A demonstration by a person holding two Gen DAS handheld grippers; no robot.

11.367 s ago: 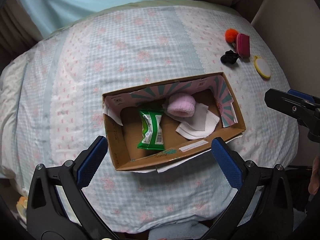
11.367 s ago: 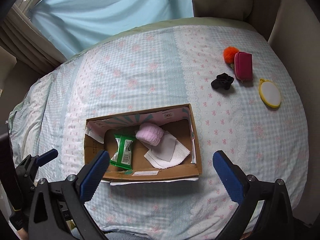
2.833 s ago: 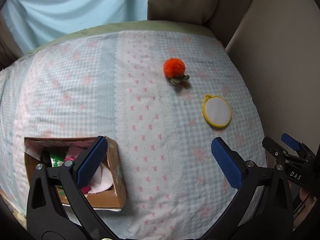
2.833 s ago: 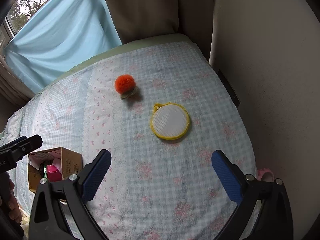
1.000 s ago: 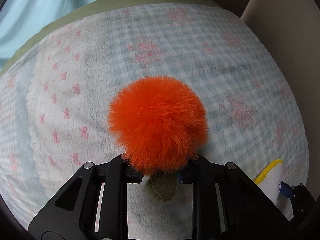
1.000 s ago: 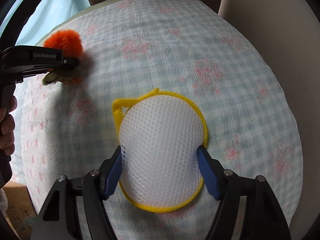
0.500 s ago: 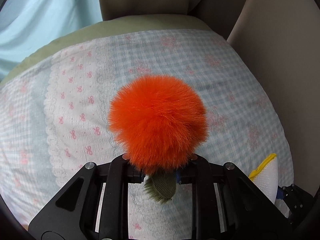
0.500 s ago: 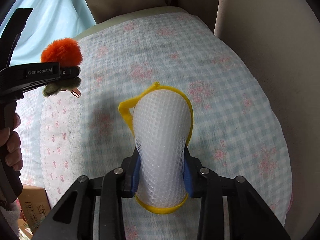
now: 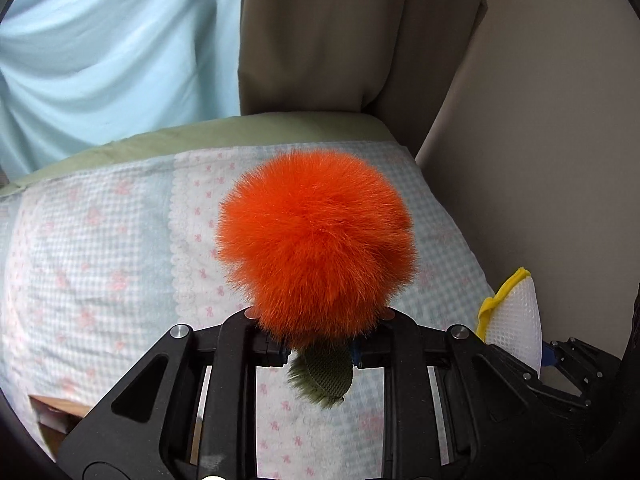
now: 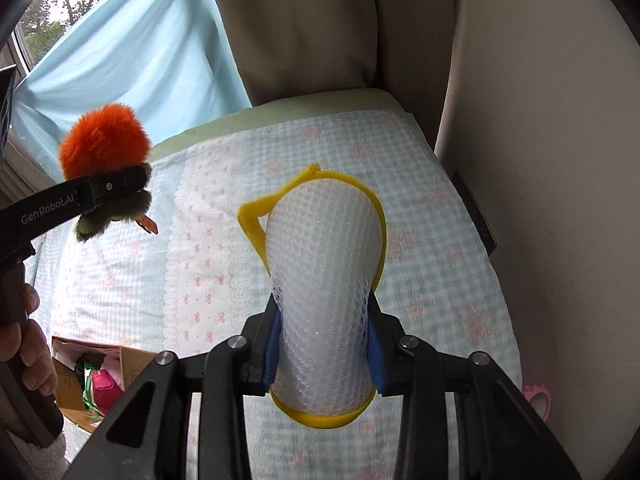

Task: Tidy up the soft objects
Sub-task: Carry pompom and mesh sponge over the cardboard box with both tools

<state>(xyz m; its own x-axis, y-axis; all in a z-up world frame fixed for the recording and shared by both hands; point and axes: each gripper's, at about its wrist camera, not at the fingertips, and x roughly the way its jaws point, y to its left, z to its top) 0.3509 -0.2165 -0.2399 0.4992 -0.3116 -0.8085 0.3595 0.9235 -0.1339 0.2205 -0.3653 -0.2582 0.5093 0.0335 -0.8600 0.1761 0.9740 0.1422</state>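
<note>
1. A bed [image 10: 216, 264] covered in a pale blue-and-white checked quilt with pink bows fills the scene; a light blue curtain [image 10: 132, 60] and a beige curtain [image 9: 340, 40] hang behind it, and a cream wall [image 10: 560, 160] runs along its right side.
2. The left gripper [image 9: 320, 354] is clamped tight on the base of an orange pom-pom [image 9: 316, 244], held up off the quilt. A small olive-green tuft [image 9: 324, 376] with a mesh patch hangs below the jaws.
3. In the right wrist view the same pom-pom [image 10: 105, 138] sits above the left gripper's black finger, with the olive tuft and a small orange tag under it. A person's hand [image 10: 28, 344] grips that tool's handle at the left edge.
4. The right gripper [image 10: 322, 354] pinches a white mesh puff with a yellow rim [image 10: 324, 264], squeezing it into a narrow upright shape between the blue pads [image 10: 271, 350]. It is clear of the quilt.
5. A cardboard box [image 10: 92, 380] stands on the bed at lower left, holding a pink pouch and green packaging.
6. A pink object [image 10: 536, 398] peeks out at the bed's right edge; what it is cannot be told.
</note>
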